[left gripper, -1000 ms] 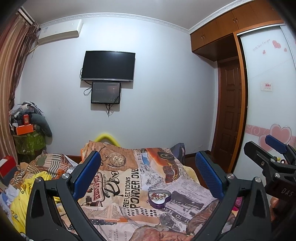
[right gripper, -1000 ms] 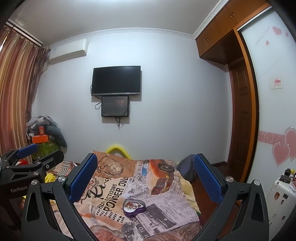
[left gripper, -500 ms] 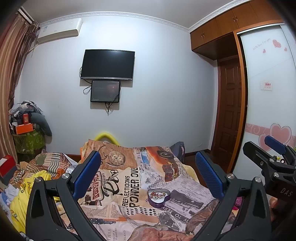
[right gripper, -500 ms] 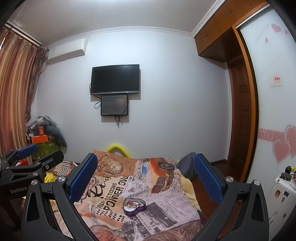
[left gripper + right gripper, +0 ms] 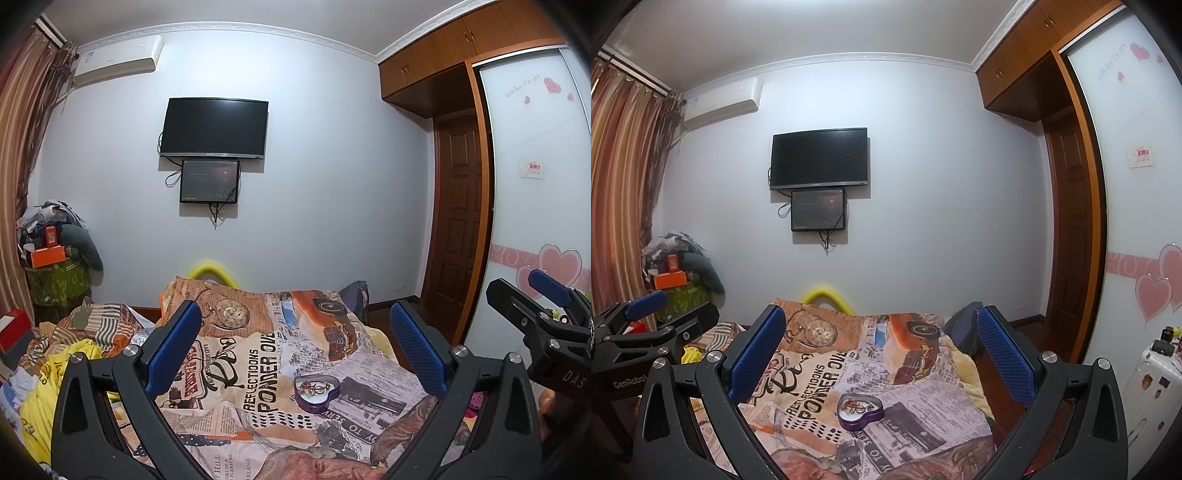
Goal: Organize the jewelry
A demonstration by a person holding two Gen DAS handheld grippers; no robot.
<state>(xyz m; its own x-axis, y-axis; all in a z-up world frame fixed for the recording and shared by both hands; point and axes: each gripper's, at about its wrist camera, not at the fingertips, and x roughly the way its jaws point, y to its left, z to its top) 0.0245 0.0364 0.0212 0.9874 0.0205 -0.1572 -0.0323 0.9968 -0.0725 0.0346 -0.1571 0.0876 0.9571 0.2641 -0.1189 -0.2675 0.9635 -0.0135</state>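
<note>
A purple heart-shaped tin [image 5: 317, 392] lies open on the printed bedspread [image 5: 258, 354], with a tangle of small jewelry [image 5: 314, 386] inside. The right wrist view shows the same tin [image 5: 860, 411] with jewelry [image 5: 855, 405] in it. My left gripper [image 5: 295, 328] hangs open above the bed, short of the tin, nothing between its blue pads. My right gripper [image 5: 881, 328] is open too and holds nothing. Each gripper shows at the edge of the other's view: the right gripper [image 5: 543, 299] at far right, the left gripper [image 5: 653, 314] at far left.
Crumpled yellow and striped clothes [image 5: 55, 354] lie on the bed's left side. A television [image 5: 214, 127] and a small screen [image 5: 209, 181] hang on the far wall. A wooden door [image 5: 456, 221] and wardrobe [image 5: 535, 166] stand right. A white suitcase [image 5: 1145, 384] stands low right; boxes [image 5: 46, 254] pile up at left.
Both views have tilted slightly upward, so the tin sits a little lower in each frame. Both grippers stay open and nothing on the bed has moved.
</note>
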